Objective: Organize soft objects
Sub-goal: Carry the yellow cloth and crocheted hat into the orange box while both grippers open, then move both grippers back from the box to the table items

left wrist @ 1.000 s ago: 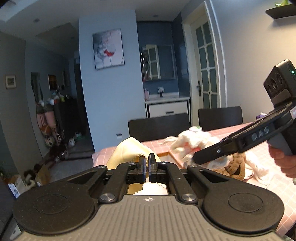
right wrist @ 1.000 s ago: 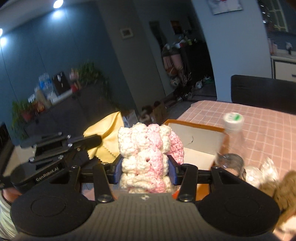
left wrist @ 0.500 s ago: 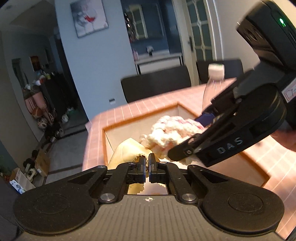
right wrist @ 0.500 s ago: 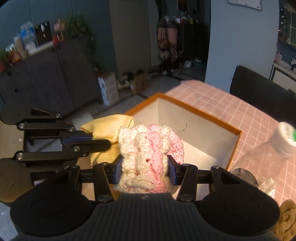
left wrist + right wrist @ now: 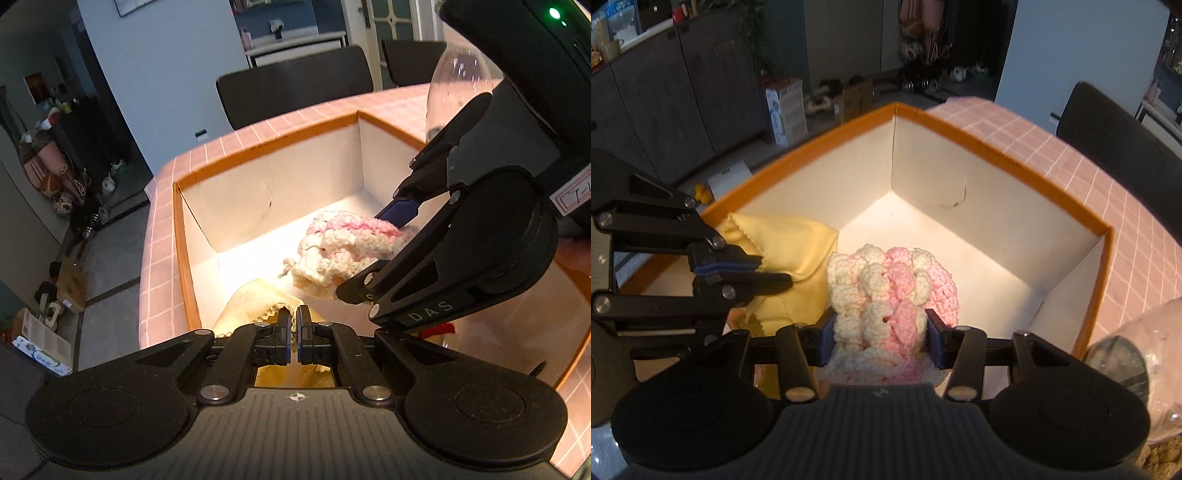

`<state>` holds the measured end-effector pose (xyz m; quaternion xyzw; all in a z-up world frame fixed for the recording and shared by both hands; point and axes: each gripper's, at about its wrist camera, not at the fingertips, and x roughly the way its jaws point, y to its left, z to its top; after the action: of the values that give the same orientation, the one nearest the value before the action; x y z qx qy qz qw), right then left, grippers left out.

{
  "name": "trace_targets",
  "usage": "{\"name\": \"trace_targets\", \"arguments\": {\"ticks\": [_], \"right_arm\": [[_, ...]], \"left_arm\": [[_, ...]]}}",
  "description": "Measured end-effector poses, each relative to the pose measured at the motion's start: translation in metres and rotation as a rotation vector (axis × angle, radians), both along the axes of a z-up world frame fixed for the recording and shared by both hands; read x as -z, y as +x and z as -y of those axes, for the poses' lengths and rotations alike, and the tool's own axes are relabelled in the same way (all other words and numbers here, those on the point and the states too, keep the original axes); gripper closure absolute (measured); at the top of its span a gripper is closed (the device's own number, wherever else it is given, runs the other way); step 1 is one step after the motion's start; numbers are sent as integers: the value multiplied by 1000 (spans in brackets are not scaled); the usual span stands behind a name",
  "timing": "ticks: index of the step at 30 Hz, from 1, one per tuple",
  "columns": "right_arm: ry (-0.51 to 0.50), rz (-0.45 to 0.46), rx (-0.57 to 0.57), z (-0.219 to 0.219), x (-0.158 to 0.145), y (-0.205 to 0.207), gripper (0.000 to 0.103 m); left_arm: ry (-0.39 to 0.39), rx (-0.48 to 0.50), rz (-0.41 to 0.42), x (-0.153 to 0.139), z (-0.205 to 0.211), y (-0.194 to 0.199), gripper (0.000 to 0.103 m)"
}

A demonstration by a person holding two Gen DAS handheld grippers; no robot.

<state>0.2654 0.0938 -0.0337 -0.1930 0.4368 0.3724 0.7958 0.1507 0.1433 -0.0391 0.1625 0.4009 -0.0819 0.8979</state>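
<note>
Both grippers have dropped into the orange-rimmed box (image 5: pixel 1015 162): left gripper (image 5: pixel 294 334) clamps yellow cloth (image 5: pixel 790 243), right gripper (image 5: pixel 881 332) clamps pink-and-cream crochet piece (image 5: pixel 890 284).

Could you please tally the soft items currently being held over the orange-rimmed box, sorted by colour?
Yellow: 1, the yellow cloth held by the left gripper.
Pink and cream: 1, the crocheted piece held by the right gripper.
Total: 2, both over the box.

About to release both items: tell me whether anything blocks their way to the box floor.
Nothing visible does. The crocheted piece and yellow cloth already hang inside the orange-rimmed box, over bare white floor.
</note>
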Motion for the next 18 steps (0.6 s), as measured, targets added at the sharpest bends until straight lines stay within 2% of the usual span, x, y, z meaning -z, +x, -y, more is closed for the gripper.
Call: {"name": "trace_targets", "arguments": {"ticks": [10, 15, 18], "right_arm": [[-22, 10, 6, -2, -2, 0, 46], [-29, 32, 1, -5, -6, -6, 45], [-11, 49, -1, -2, -13, -10, 42]], "left_arm": [[41, 0, -10, 0, 2, -6, 94], [48, 8, 0, -8, 3, -6, 80], [33, 8, 17, -15, 3, -11, 76]]}}
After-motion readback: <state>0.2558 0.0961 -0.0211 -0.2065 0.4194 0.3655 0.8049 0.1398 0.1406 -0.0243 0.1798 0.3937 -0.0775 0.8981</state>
